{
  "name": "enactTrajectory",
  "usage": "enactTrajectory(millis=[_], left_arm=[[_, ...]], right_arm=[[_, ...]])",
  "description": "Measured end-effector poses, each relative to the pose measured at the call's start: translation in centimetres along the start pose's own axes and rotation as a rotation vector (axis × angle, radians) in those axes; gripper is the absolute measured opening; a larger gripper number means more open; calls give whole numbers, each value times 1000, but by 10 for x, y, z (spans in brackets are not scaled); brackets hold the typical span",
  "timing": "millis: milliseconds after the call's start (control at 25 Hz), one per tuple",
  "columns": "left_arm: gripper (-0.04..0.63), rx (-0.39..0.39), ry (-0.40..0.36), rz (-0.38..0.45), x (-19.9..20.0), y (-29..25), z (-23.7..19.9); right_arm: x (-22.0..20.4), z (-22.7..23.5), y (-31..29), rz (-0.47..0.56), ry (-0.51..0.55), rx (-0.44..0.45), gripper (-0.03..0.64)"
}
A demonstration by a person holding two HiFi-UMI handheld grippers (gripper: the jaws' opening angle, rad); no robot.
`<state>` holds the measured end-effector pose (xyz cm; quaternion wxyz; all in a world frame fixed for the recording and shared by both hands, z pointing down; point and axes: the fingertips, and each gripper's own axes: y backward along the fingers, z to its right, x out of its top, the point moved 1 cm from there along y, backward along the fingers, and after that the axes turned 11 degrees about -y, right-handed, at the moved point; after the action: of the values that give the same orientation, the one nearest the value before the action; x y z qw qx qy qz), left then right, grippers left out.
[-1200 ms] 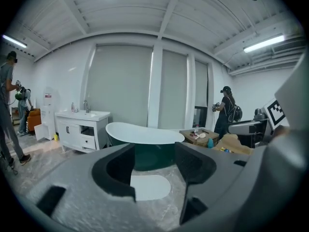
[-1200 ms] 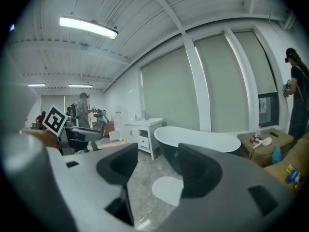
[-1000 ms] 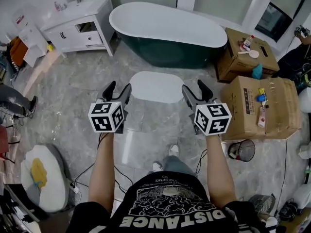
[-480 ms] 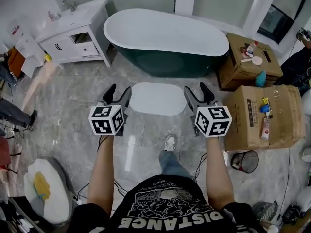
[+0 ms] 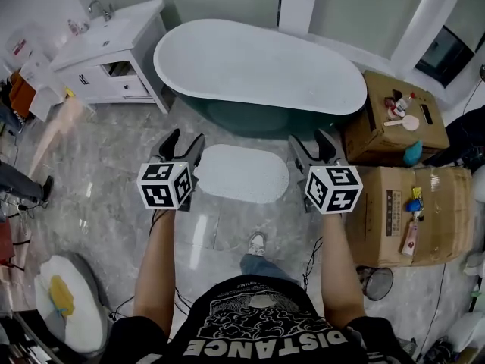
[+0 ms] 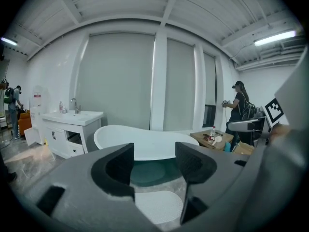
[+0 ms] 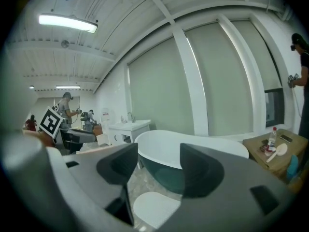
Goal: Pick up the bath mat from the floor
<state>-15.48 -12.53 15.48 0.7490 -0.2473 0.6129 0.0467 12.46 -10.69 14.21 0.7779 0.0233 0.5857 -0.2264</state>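
Jaws half spread on our left gripper (image 5: 184, 139) and right gripper (image 5: 310, 139); both empty, touching nothing. We hold them level and side by side, high off the floor (image 5: 114, 169), which we judge an approach posture. Bath mat (image 5: 242, 173) lies flat just before the bathtub (image 5: 258, 70), framed between the two grippers in the head view.

Grey marble floor (image 5: 98, 173), white tub (image 5: 258, 67) with dark green shell, white vanity (image 5: 106, 36), cardboard boxes (image 5: 455, 218), strip light (image 7: 67, 23) overhead

Bright even light, ceiling tube lamp (image 7: 67, 23) glowing, fisheye dark corners, pale glare on floor (image 5: 201, 237)
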Motion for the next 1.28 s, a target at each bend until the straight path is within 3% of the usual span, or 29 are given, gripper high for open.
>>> enactTrajectory(millis=[400, 760, 1280], left_arm=[[275, 0, -11, -26, 20, -63, -11], [275, -36, -4, -28, 20, -103, -25], [276, -113, -35, -24, 28, -178, -101]], right_arm=[[20, 31, -51, -25, 0, 10, 262], [22, 48, -77, -30, -3, -32, 262], [29, 43, -152, -23, -25, -137, 268]])
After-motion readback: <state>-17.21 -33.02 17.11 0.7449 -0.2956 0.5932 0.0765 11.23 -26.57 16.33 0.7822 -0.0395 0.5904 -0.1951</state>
